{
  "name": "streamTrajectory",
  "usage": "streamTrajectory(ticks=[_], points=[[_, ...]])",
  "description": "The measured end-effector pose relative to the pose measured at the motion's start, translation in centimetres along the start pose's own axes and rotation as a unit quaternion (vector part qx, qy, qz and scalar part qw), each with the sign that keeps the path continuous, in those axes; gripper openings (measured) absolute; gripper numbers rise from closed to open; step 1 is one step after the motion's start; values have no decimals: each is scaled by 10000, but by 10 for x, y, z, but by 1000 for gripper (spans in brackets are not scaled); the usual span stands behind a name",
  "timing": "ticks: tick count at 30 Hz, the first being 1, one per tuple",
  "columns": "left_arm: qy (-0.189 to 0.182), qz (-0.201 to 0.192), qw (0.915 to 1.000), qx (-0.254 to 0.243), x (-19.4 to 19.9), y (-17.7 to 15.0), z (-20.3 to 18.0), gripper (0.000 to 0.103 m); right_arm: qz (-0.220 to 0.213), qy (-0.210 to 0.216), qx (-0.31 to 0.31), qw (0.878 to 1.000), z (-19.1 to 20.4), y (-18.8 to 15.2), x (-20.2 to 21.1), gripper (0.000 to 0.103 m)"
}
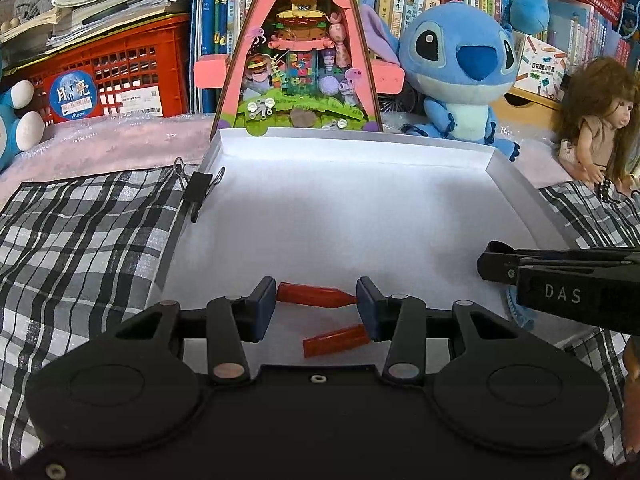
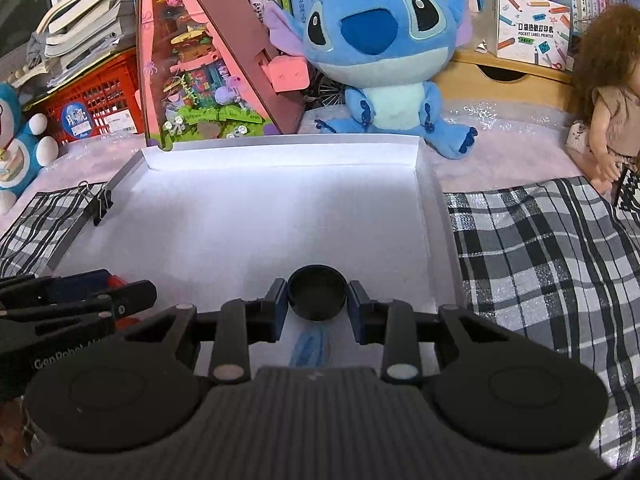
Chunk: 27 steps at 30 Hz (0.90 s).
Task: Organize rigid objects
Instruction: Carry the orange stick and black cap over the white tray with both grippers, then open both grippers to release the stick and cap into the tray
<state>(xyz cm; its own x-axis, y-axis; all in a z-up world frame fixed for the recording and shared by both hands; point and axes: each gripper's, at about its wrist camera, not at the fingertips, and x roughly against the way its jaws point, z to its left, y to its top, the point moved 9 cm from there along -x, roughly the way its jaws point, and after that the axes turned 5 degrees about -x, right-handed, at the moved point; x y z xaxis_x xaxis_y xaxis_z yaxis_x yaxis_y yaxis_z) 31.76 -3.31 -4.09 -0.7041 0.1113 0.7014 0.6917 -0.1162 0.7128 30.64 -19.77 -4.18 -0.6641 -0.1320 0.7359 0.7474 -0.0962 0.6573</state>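
My left claw [image 1: 316,300] clamps a red bottle [image 1: 316,295] end to end; it may pivot out. My right claw [image 2: 317,300] grips a black cap [image 2: 317,291].

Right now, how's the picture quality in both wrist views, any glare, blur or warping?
Left wrist view: sharp, strong fisheye bending of the white tray edges, soft even light, a faint shadow near the red piece held in the left tool. Right wrist view: same warping, mild glare on the tray's far wall, the black cap in the right tool is crisp.
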Motion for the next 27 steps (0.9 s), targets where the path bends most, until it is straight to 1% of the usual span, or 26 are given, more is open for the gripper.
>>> streamTrajectory(ticks=[2,3,5,6,7,9,11,15,18,25,27], points=[[6,-11,10000,-39,1,-1,-1,42,-24,2,-10,10000,0,0,0,37],[3,-8,10000,-55,1,-1,-1,42,-45,12,-11,10000,-1,0,1,40],[-1,-50,10000,-57,4,-1,-1,43,-127,41,-30,9999,-1,1,3,42],[-11,-86,9999,-71,7,0,-1,47,-170,63,-47,9998,-2,1,5,50],[-17,-121,9999,-97,10,0,-2,50,-213,100,-59,9997,-2,2,8,56],[-3,-215,9997,-152,17,1,-2,61,-284,151,-69,9995,-2,2,12,61],[-7,-321,9992,-221,26,2,-4,68,-368,168,-71,9992,-3,3,18,64],[-112,-492,9980,-372,46,3,-9,76,-542,217,-73,9983,-5,1,32,72],[-173,-573,9973,-417,60,0,-11,78,-617,289,-65,9977,-7,-3,43,75],[-340,-759,9959,-348,91,-13,-9,81,-871,427,82,9952,-7,-16,73,83],[-357,-823,9952,-378,99,-18,-10,82,-959,461,155,9942,-7,-20,83,84]])
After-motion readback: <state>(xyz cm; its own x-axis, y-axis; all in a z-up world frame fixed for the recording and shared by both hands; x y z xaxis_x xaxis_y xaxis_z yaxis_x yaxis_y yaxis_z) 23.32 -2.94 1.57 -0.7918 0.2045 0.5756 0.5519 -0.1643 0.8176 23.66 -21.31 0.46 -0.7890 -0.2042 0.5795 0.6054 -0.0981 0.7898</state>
